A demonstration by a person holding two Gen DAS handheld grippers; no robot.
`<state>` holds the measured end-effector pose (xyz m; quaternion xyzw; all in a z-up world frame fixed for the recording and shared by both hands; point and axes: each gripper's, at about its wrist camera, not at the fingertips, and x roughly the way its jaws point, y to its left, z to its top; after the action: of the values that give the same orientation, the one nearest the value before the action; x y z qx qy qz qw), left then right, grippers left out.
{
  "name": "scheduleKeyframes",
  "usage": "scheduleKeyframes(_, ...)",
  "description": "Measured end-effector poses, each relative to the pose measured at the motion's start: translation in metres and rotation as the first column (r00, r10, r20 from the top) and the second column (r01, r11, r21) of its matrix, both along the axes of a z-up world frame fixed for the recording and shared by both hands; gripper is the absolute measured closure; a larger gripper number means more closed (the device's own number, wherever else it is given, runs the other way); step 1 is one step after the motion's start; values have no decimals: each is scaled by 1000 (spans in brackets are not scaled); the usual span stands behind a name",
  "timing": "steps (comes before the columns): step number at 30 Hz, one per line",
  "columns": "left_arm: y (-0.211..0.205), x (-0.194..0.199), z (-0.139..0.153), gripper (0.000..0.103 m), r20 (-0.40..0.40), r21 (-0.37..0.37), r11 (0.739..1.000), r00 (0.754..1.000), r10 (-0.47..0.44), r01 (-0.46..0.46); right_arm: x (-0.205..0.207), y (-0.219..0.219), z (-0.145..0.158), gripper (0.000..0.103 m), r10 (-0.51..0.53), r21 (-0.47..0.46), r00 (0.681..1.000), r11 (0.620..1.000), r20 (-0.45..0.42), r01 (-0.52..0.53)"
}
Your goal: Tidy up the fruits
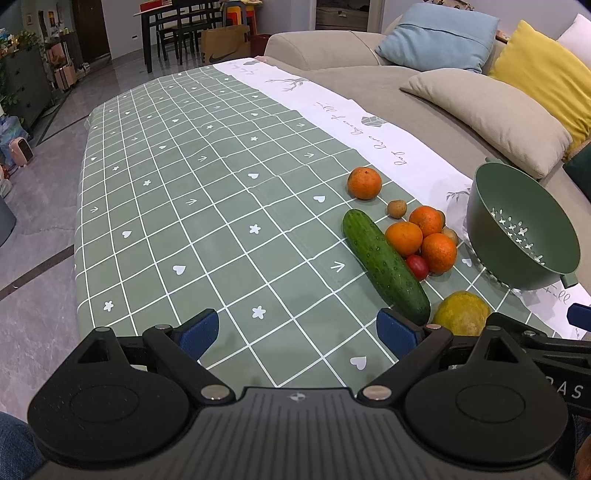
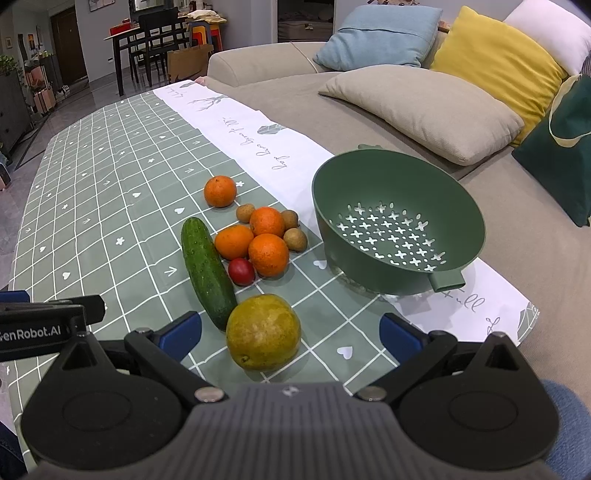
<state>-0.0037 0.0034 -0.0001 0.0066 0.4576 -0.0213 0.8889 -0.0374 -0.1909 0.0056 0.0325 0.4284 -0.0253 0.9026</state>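
Note:
A green colander (image 2: pixel 399 229) stands empty on the table's white cloth strip, also in the left wrist view (image 1: pixel 521 229). Left of it lie a cucumber (image 2: pixel 207 271) (image 1: pixel 384 264), several oranges (image 2: pixel 268 254) (image 1: pixel 403 238), one orange apart (image 2: pixel 220 191) (image 1: pixel 364 183), a small red fruit (image 2: pixel 241 271) (image 1: pixel 418 266), small brown fruits (image 2: pixel 295 239) and a large yellow-green citrus (image 2: pixel 263 331) (image 1: pixel 461 313). My right gripper (image 2: pixel 290 332) is open, with the citrus between its fingers, untouched. My left gripper (image 1: pixel 297 330) is open and empty over the cloth, left of the cucumber's near end.
The table carries a green checked tablecloth (image 1: pixel 207 206). A beige sofa (image 2: pixel 406 92) with cushions runs along the far right side. The table's left edge drops to a grey floor (image 1: pixel 37 258). A dining table and chairs (image 1: pixel 177 26) stand far back.

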Motion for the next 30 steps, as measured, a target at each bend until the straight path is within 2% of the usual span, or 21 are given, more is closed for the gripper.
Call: scheduleKeyframes(30,0,1,-3,0,-7,10,1000,1000,-9,9,-1,-2,-6,5,24,23,1000,999,3,-24)
